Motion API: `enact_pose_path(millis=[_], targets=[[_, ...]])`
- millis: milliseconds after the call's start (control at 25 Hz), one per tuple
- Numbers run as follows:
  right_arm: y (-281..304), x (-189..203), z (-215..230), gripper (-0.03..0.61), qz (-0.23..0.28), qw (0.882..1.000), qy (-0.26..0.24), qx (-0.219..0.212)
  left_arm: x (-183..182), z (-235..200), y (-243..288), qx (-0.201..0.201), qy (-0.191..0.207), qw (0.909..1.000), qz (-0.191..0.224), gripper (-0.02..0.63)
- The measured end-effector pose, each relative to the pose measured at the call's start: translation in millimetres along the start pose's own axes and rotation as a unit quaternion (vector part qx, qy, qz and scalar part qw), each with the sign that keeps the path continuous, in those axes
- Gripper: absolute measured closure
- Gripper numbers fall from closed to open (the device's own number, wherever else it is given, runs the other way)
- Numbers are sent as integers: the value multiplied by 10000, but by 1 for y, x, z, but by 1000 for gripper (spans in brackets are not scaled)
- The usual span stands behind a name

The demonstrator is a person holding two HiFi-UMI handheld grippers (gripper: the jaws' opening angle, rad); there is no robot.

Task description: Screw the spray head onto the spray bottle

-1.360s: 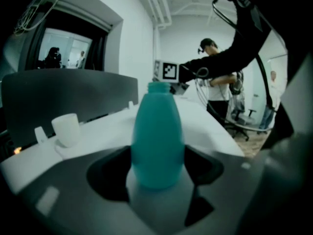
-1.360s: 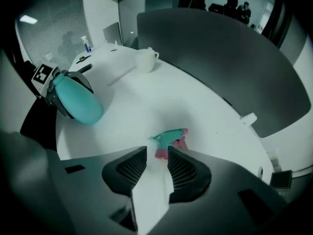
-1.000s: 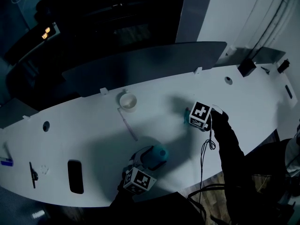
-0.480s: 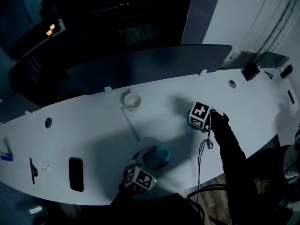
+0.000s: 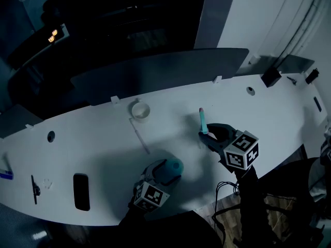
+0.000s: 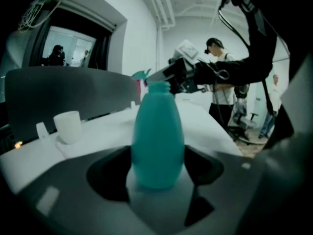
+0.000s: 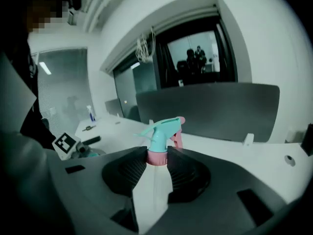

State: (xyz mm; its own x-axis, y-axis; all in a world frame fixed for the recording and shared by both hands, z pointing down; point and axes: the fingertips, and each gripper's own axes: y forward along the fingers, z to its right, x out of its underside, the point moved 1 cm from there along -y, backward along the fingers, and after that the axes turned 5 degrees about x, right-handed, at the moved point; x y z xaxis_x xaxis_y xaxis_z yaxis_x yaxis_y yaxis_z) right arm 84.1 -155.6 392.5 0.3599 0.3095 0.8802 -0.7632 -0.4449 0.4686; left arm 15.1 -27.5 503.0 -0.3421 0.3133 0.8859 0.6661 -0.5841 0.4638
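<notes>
A teal spray bottle [image 5: 169, 169] stands on the white table [image 5: 103, 154] near its front edge. My left gripper [image 5: 164, 173] is shut on the bottle's lower body [image 6: 157, 136], jaws on either side, and its neck is bare. My right gripper [image 5: 208, 136] hangs above the table to the right of the bottle. It is shut on the pink collar of the teal spray head [image 5: 202, 120], which points away from me. In the right gripper view the spray head [image 7: 161, 131] stands upright between the pads [image 7: 131, 168]. The left gripper view shows the right gripper [image 6: 183, 75] just behind the bottle's neck.
A white cup [image 5: 140, 110] stands behind the bottle, with a thin pale stick [image 5: 140, 137] lying in front of it. A black flat object [image 5: 81, 191] and a pen [image 5: 35, 189] lie at the left. A dark divider panel [image 5: 155, 71] runs along the table's far edge. People stand in the background.
My right gripper has risen from the table with the spray head in it, swung towards the near edge and turned. The left gripper and the bottle have stayed put.
</notes>
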Motion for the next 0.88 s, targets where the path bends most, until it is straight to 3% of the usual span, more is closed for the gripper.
enact_pose_path(millis=[120, 280, 440, 640, 880], targets=[[-22, -22, -32, 449, 1224, 9922, 199, 108, 0, -2, 1, -134, -42, 9999, 51, 270], [-51, -42, -58, 449, 2263, 9725, 320, 446, 0, -5, 2, -309, -85, 9994, 136, 270], [-79, -65, -85, 449, 3010, 9527, 395, 150, -2, -5, 3, -341, -91, 9992, 199, 270], [-87, -85, -113, 449, 3223, 9451, 432, -327, 0, -6, 3, -322, -103, 9992, 193, 270], [-64, -68, -131, 449, 2824, 9577, 89, -540, 0, -4, 2, -325, -107, 9993, 168, 270]])
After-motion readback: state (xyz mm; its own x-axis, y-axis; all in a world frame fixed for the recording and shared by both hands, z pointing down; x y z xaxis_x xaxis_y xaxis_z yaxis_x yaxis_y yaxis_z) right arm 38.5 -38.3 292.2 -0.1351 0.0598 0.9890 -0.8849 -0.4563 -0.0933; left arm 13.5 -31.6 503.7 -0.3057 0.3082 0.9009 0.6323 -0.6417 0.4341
